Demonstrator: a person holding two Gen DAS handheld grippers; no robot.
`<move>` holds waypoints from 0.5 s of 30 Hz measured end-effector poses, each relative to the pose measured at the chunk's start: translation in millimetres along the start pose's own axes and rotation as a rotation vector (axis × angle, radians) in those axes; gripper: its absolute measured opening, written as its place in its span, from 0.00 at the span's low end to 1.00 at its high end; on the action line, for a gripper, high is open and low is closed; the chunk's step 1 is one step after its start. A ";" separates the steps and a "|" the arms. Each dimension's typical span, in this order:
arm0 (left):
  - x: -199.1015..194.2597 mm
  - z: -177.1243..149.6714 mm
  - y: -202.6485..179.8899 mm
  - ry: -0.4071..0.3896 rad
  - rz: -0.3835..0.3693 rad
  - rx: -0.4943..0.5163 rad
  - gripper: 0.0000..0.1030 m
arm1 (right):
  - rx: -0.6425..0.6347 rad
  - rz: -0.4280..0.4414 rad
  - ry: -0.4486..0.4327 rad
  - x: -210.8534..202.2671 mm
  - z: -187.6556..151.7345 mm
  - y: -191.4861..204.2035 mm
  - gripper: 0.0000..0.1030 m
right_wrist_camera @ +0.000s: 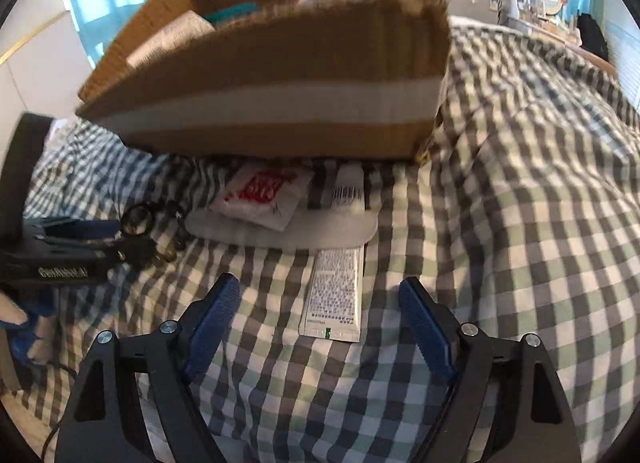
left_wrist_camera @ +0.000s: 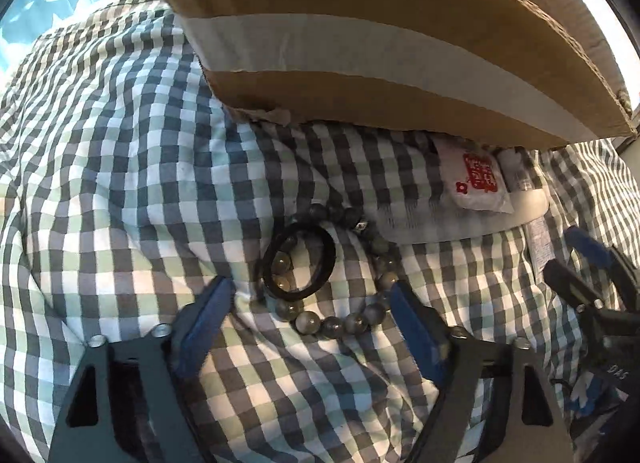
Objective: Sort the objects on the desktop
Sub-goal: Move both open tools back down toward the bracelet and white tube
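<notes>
Lying on rumpled checked cloth (left_wrist_camera: 120, 191): a glossy grey bead bracelet (left_wrist_camera: 344, 321) overlapped by a black rubbery hair ring (left_wrist_camera: 300, 261), just before a taped corrugated cardboard box (left_wrist_camera: 360, 63). Straddling both, untouching, the left gripper (left_wrist_camera: 310, 305), jaws wide. Hovering wide and empty over a flat white printed tube (right_wrist_camera: 334, 295), the right gripper (right_wrist_camera: 320, 303).

On the checked cloth (left_wrist_camera: 120, 167) stands one cardboard box (left_wrist_camera: 360, 43). Before it lie one bead bracelet (left_wrist_camera: 344, 323), one black hair tie (left_wrist_camera: 298, 261), one white packet with red print (right_wrist_camera: 260, 199), one white tube (right_wrist_camera: 334, 295) and one pale flat pad (right_wrist_camera: 320, 233). Two grippers show.
</notes>
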State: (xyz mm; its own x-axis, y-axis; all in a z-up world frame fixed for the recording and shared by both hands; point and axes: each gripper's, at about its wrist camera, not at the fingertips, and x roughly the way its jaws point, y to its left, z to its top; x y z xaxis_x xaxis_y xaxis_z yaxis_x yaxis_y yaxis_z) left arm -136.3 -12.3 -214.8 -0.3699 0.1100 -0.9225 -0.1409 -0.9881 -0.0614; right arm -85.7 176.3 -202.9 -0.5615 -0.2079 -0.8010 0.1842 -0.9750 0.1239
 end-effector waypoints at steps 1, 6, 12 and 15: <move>-0.3 -0.9 0.1 -0.003 0.003 -0.005 0.67 | -0.008 -0.011 0.009 2.4 -0.3 0.6 0.80; -3.6 0.0 4.6 0.001 -0.016 -0.022 0.38 | -0.011 -0.028 0.030 8.8 -2.1 -0.2 0.79; 10.0 -11.1 -18.2 -0.010 0.012 0.086 0.65 | -0.043 -0.077 0.041 16.2 -5.4 4.1 0.64; 10.6 -12.8 -18.8 -0.004 -0.009 0.081 0.25 | -0.052 -0.080 0.045 15.7 -6.7 5.3 0.45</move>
State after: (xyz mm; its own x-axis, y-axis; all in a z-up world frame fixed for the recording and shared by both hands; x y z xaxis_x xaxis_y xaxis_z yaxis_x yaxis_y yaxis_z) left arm -125.8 6.0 -228.2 -0.3721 0.1194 -0.9205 -0.2184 -0.9751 -0.0382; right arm -88.1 168.4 -218.7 -0.5392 -0.1249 -0.8329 0.1823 -0.9828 0.0293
